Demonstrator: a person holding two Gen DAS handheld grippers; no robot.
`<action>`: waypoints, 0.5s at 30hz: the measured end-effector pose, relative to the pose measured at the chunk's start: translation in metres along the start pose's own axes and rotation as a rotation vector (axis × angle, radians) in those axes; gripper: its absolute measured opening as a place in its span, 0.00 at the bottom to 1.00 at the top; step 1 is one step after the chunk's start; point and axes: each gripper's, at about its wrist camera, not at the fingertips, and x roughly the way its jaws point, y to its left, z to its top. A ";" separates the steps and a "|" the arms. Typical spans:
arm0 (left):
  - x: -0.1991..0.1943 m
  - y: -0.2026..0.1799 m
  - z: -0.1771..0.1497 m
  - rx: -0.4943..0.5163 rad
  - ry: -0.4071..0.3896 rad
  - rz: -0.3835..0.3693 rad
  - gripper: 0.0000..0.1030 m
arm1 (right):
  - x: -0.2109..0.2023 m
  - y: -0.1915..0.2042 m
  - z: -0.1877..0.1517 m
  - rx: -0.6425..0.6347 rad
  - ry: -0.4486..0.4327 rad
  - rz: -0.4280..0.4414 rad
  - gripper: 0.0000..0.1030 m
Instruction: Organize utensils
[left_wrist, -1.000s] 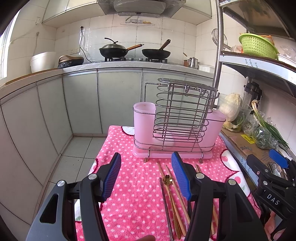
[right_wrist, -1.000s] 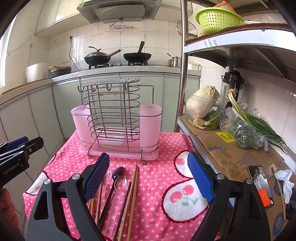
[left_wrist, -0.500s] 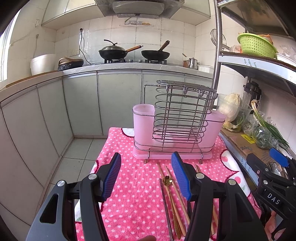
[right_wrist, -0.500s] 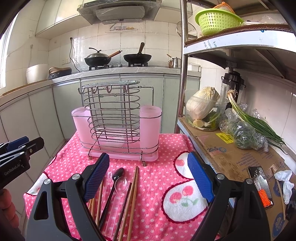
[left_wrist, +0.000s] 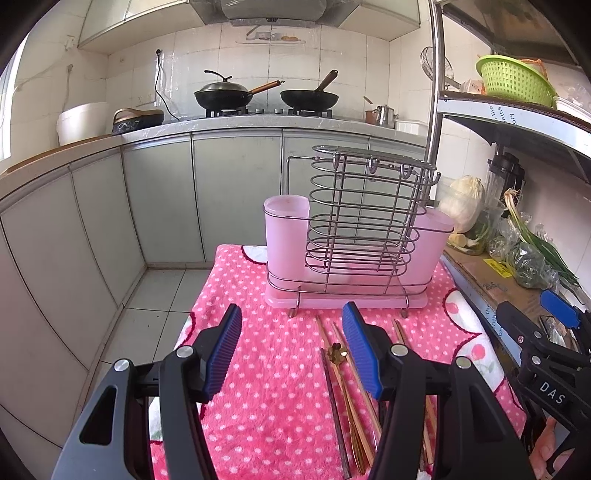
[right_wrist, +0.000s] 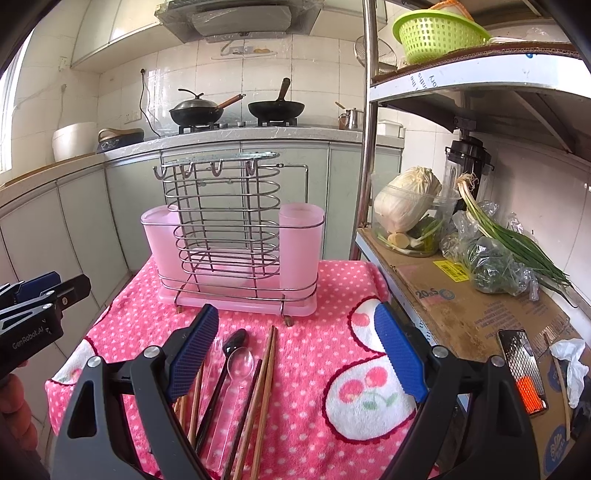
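Kitchen cupboards and a stove with two pans fill the background, and in front of them a small table under a pink dotted cloth carries everything that matters. At the twelve o'clock end of the cloth stands the rack, a wire basket flanked by two pink cups on a pink tray, with nothing visible in it. The utensils lie loose on the cloth at its six o'clock side: brown chopsticks, a black spoon and a clear spoon side by side, running lengthways toward the rack. The left hand-held gripper hangs over the cloth with its blue pads spread wide and nothing between them; the utensils sit at about three o'clock from it. The right hand-held gripper is likewise spread and empty, with the spoons and chopsticks just under its left pad, at roughly eight o'clock from its centre. Sorting seems not to have started: this looks like the approach before the first pick. The next move probably calls for one gripper to dip down, line its pads across a single handle or a pair of chopsticks, pinch without dragging the neighbours, then lift and stand the piece upright in a cup or the basket.
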 end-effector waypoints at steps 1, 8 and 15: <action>0.003 0.001 0.000 0.000 0.012 -0.005 0.55 | 0.002 -0.001 0.000 -0.001 0.006 0.002 0.84; 0.034 0.017 0.001 -0.022 0.150 -0.061 0.55 | 0.034 -0.022 0.000 0.054 0.171 0.054 0.76; 0.077 0.028 0.002 -0.086 0.348 -0.187 0.40 | 0.073 -0.040 -0.011 0.158 0.337 0.131 0.49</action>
